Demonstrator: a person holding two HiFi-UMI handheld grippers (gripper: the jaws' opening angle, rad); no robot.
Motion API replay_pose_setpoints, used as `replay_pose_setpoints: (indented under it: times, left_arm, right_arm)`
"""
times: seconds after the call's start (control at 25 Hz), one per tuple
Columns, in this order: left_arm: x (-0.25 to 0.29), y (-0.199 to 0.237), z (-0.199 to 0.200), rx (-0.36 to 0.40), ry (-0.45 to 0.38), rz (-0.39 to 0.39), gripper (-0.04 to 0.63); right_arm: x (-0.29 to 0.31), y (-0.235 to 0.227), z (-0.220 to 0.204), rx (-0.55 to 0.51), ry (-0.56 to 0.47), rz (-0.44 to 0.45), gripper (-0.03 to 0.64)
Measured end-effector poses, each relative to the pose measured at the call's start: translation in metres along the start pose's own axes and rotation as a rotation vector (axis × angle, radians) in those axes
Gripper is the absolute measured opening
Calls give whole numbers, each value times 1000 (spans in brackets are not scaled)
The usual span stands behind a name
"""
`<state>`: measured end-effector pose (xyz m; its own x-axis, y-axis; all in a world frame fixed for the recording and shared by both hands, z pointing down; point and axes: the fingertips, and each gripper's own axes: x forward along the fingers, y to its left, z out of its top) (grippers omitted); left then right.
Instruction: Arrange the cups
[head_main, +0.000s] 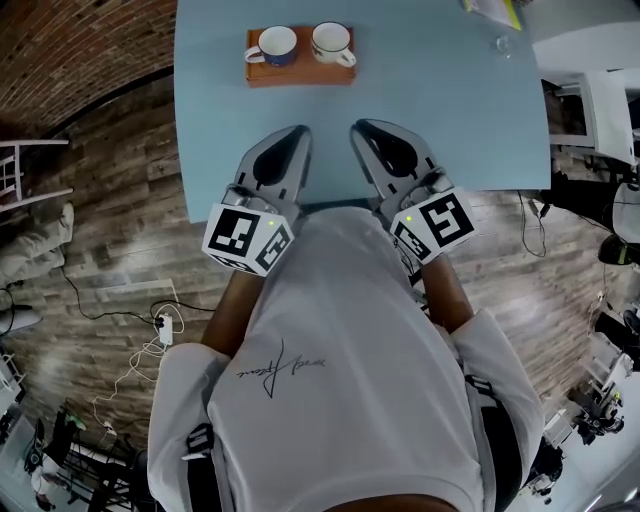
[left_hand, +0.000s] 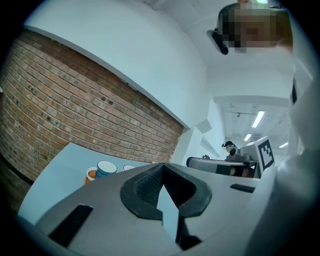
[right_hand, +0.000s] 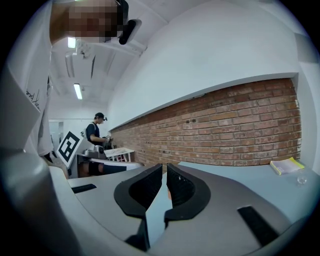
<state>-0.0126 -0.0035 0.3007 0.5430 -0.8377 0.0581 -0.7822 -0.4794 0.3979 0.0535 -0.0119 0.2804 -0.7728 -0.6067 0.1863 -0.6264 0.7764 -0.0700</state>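
Observation:
Two cups stand on a brown wooden tray (head_main: 300, 73) at the far side of the light blue table (head_main: 430, 110). The left cup (head_main: 276, 45) is blue with a white inside; the right cup (head_main: 332, 43) is white. In the left gripper view the blue cup (left_hand: 105, 169) and the tray's orange edge (left_hand: 90, 175) show far ahead on the left. My left gripper (head_main: 300, 130) and right gripper (head_main: 357, 125) rest side by side over the table's near edge, tips toward the tray, both shut and empty. The left gripper (left_hand: 161, 168) and the right gripper (right_hand: 164, 169) hold nothing.
A small clear glass (head_main: 503, 44) and a yellow-green booklet (head_main: 497, 10) lie at the table's far right corner. A brick wall (right_hand: 235, 125) runs behind the table. Cables (head_main: 130, 330) and a white stool (head_main: 25, 170) sit on the wooden floor. Another person (right_hand: 95, 132) stands far off.

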Motion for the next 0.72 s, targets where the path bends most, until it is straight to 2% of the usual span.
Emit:
replay_pose_setpoints:
  times: [0.2, 0.48, 0.72]
  left_arm:
    - [10, 1, -7, -20, 32, -11, 9]
    - [18, 11, -15, -44, 70, 11, 9]
    - [25, 14, -22, -59, 98, 26, 9]
  right_arm:
    - [11, -25, -6, 32, -3, -22, 23]
    - [32, -57, -24, -18, 24, -47, 23]
    - [48, -76, -40, -36, 31, -35, 23]
